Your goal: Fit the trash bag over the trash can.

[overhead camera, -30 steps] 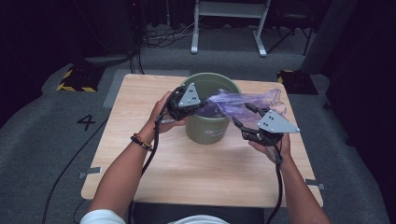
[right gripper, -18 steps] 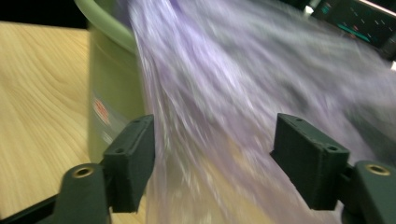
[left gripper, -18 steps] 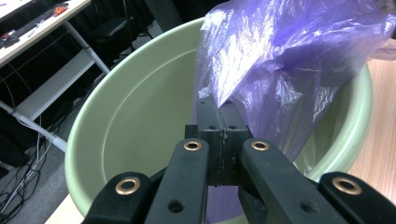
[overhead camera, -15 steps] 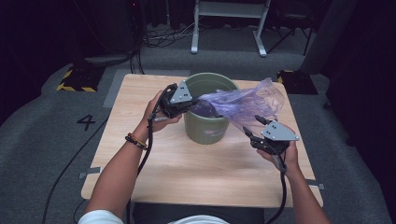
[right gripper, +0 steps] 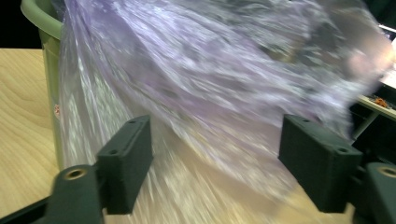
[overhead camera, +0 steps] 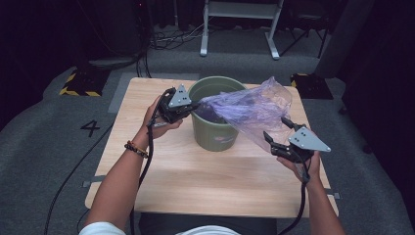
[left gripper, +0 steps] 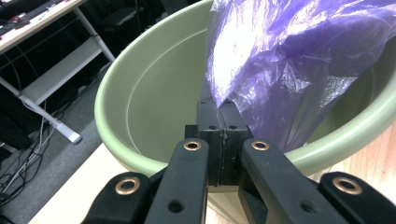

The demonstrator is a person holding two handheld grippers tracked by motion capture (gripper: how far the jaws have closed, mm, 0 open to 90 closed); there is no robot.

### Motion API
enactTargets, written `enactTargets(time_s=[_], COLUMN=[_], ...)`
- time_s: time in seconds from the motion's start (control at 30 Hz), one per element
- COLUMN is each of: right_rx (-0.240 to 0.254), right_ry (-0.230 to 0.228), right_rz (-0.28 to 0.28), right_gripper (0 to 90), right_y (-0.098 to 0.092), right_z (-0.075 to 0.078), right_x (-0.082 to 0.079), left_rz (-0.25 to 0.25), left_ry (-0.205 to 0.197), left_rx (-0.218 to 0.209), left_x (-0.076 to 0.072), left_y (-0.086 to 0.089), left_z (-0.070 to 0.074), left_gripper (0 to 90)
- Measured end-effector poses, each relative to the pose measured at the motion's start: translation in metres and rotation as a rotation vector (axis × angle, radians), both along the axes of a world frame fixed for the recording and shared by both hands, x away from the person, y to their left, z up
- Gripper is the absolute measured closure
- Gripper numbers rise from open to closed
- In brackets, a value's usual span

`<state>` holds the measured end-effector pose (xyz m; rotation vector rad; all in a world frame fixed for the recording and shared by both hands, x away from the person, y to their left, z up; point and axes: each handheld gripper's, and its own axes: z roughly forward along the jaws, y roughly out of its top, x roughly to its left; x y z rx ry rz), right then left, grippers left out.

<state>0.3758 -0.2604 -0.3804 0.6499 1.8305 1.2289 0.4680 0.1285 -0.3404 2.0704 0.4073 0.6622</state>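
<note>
Purple plastic bag (overhead camera: 249,110) hangs partly in the green bucket (overhead camera: 215,132) and spreads out over its right rim, past the right side. The bucket stands on the wooden table (overhead camera: 195,171), near the far middle. My left gripper (overhead camera: 192,106) is at the bucket's left rim, and its jaws are pinched tight on one edge of the bag. My right gripper (overhead camera: 276,132) is at the right, nearer to me, just beside the loose end of the bag. Its jaws have just been opening and stand wide apart. The bag lies in the gap between them, but the pads do not press on it.
</note>
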Motion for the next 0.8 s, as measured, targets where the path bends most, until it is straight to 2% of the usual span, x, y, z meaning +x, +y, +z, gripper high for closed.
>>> enactTargets(time_s=[0.03, 0.07, 0.1, 0.17, 0.23, 0.27, 0.3, 0.33, 0.37, 0.4, 0.43, 0.47, 0.5, 0.57, 0.6, 0.63, 0.67, 0.7, 0.73, 0.8], right_rx=[0.015, 0.015, 0.044, 0.093, 0.126, 0.126, 0.178, 0.178, 0.226, 0.226, 0.236, 0.236, 0.244, 0.255, 0.255, 0.267, 0.267, 0.265, 0.265, 0.266], right_ry=[0.009, 0.009, 0.016, 0.026, 0.071, 0.071, 0.119, 0.119, 0.171, 0.171, 0.197, 0.197, 0.203, 0.212, 0.212, 0.197, 0.197, 0.178, 0.178, 0.155], right_rz=[-0.03, -0.03, -0.06, -0.071, -0.075, -0.075, -0.082, -0.082, -0.059, -0.059, -0.016, -0.016, 0.007, 0.09, 0.09, 0.136, 0.136, 0.15, 0.15, 0.172], right_gripper=[22.8, 22.8, 21.7, 19.6, 17.4, 17.4, 17.0, 17.0, 17.9, 17.9, 25.4, 25.4, 32.4, 55.7, 55.7, 70.2, 70.2, 82.4, 82.4, 88.7], right_y=[-0.007, -0.007, -0.014, -0.023, -0.032, -0.032, -0.041, -0.041, -0.047, -0.047, -0.048, -0.048, -0.047, -0.044, -0.044, -0.042, -0.042, -0.04, -0.04, -0.038], right_z=[0.0, 0.0, -0.001, -0.001, -0.003, -0.003, -0.005, -0.005, -0.008, -0.008, -0.01, -0.01, -0.01, -0.008, -0.008, -0.005, -0.005, -0.001, -0.001, 0.004], right_x=[0.001, 0.001, 0.001, 0.002, 0.006, 0.006, 0.012, 0.012, 0.018, 0.018, 0.021, 0.021, 0.022, 0.023, 0.023, 0.022, 0.022, 0.021, 0.021, 0.019], left_rz=[0.001, 0.001, 0.005, 0.006, 0.008, 0.008, 0.004, 0.004, 0.005, 0.005, 0.005, 0.005, 0.005, 0.007, 0.007, 0.012, 0.012, 0.02, 0.02, 0.027], left_ry=[-0.003, -0.003, -0.003, -0.005, -0.005, -0.006, -0.005, -0.005, -0.003, -0.002, -0.002, -0.002, -0.001, -0.003, -0.003, 0.0, 0.0, -0.001, -0.001, 0.0], left_rx=[-0.002, -0.002, -0.004, -0.004, -0.003, -0.003, -0.008, -0.008, -0.011, -0.013, -0.013, -0.013, -0.014, -0.016, -0.016, -0.023, -0.023, -0.029, -0.029, -0.033], left_x=[0.001, 0.001, 0.001, 0.002, 0.002, 0.002, 0.003, 0.003, 0.003, 0.003, 0.003, 0.003, 0.004, 0.005, 0.005, 0.005, 0.005, 0.005, 0.005, 0.005], left_y=[0.001, 0.001, 0.001, 0.001, 0.001, 0.001, 0.001, 0.001, 0.001, 0.001, 0.001, 0.001, 0.001, 0.001, 0.001, 0.002, 0.002, 0.002, 0.002, 0.003], left_z=[0.0, 0.0, -0.001, -0.001, -0.001, -0.001, -0.001, -0.001, -0.001, -0.001, -0.001, -0.001, -0.001, -0.002, -0.002, -0.002, -0.002, -0.001, -0.001, -0.001], left_gripper=[90.0, 90.0, 90.0, 90.0, 90.0, 90.0, 90.0, 90.0, 90.0, 90.0, 90.0, 89.8, 89.8, 88.5, 87.1, 85.9, 84.0, 81.2, 78.8, 75.4])
